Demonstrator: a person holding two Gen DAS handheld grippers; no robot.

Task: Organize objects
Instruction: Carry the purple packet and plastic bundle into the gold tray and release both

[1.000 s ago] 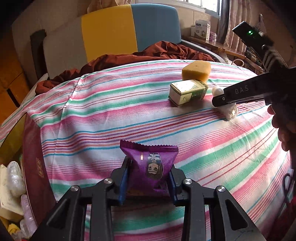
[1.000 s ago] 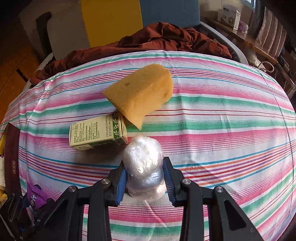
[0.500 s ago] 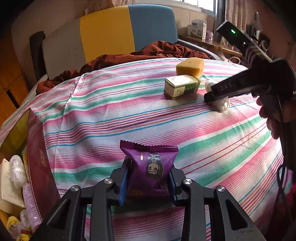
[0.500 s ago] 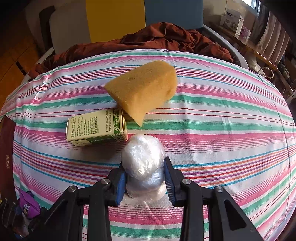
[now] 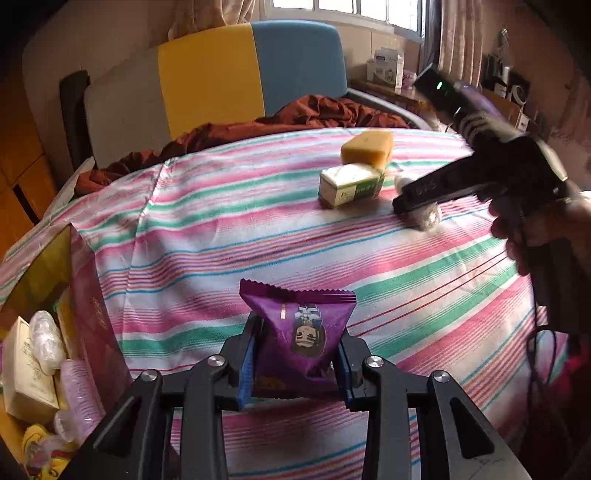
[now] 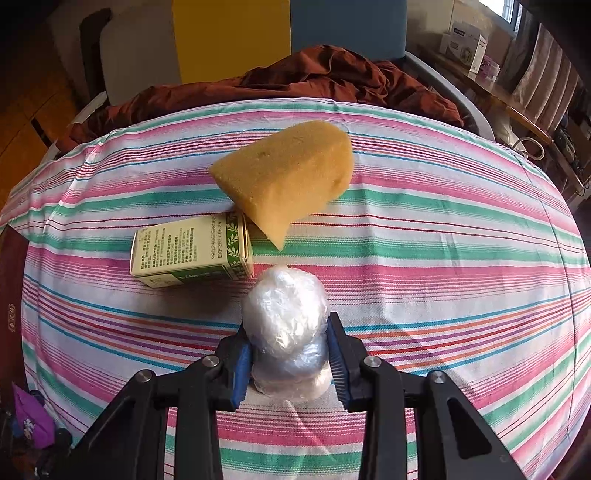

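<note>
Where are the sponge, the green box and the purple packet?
sponge [image 6: 284, 177], right wrist view, on its broad top face.
green box [image 6: 192, 249], right wrist view, on its printed top panel.
purple packet [image 5: 301, 332], left wrist view, on its front near the printed face.

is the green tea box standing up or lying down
Lying down: the green tea box rests on its long side on the striped cloth, its end face toward the yellow sponge.

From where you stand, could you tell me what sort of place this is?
Probably a lived-in bedroom or home living room: a striped bedsheet covers the work surface, rumpled brown bedding lies behind it, and a curtained window sits above a cluttered side shelf.
</note>
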